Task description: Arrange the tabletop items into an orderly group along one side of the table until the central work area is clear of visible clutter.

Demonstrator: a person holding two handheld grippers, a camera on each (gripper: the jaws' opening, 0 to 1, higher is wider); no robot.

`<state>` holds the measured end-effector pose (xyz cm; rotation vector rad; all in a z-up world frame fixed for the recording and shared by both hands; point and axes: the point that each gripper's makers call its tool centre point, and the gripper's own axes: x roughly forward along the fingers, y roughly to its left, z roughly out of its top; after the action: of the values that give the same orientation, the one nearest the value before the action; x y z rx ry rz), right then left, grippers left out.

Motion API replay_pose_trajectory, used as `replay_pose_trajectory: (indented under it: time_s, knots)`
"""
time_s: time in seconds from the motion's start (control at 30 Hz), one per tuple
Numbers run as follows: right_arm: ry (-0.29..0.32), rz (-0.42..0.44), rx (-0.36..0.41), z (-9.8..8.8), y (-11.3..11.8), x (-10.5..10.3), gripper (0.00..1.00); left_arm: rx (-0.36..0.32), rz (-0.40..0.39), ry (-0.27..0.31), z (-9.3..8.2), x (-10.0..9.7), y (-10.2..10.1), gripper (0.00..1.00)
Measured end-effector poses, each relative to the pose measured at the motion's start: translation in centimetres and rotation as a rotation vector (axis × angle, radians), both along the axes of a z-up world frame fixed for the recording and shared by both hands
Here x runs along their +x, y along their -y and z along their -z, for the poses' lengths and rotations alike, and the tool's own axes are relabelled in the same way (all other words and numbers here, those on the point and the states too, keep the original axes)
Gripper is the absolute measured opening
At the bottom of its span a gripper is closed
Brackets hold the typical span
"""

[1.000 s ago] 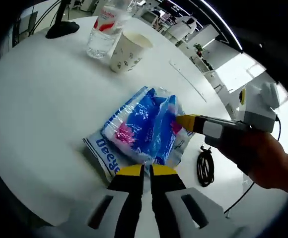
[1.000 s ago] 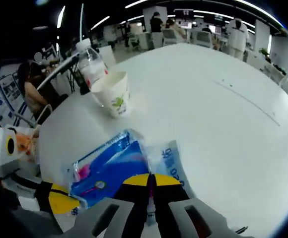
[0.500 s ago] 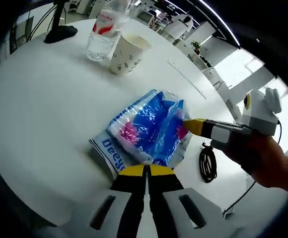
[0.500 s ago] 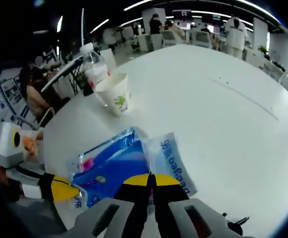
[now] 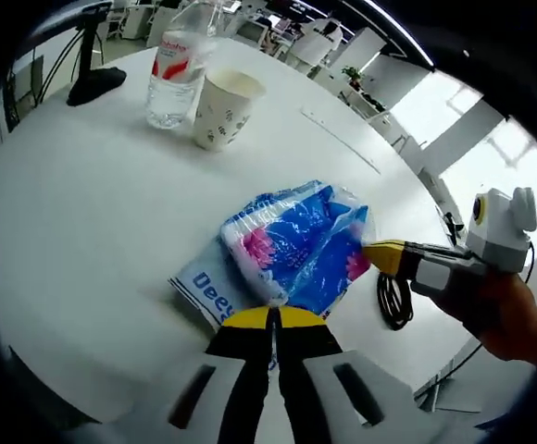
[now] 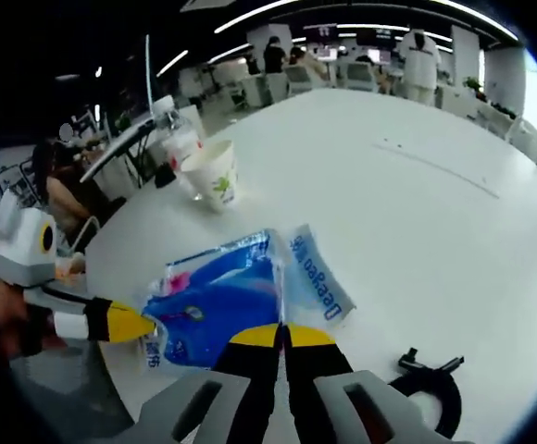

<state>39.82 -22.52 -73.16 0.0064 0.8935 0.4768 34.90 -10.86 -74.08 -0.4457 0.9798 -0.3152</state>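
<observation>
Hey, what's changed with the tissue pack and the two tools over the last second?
Both tools have stayed shut on the blue tissue pack, the left tool at one edge, the right tool at the opposite edge. The pack has turned a little between them, and both views have shifted with the hands. A black cable has come into the right gripper view. The paper cup and water bottle stand together as before.

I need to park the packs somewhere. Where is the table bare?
The table is bare past the tissue packs toward its far edge, right of the paper cup and bottle. It is crowded near the cable and both tools.
</observation>
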Motion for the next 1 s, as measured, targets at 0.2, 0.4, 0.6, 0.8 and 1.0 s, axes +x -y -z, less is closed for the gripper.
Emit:
replay_pose_trajectory:
  time_s: [0.2, 0.4, 0.6, 0.8, 1.0]
  knots:
    - [-0.007, 0.048, 0.027, 0.2, 0.4, -1.7, 0.00, 0.023, 0.027, 0.008, 0.1, 0.2, -0.4, 0.00]
    - [-0.008, 0.121, 0.071, 0.4, 0.5, -3.4, 0.00, 0.038, 0.045, 0.026, 0.1, 0.4, -0.9, 0.00]
    - [-0.002, 0.169, 0.097, 0.3, 0.5, -4.9, 0.00, 0.056, 0.083, 0.046, 0.0, 0.5, -1.0, 0.00]
    - [0.009, 0.205, 0.117, -0.1, 0.4, -5.7, 0.00, 0.053, 0.105, 0.056, -0.3, 0.7, -1.1, 0.00]
    - [0.021, 0.221, 0.124, -0.5, 0.4, -6.4, 0.00, 0.067, 0.145, 0.074, -0.6, 0.8, -1.0, 0.00]
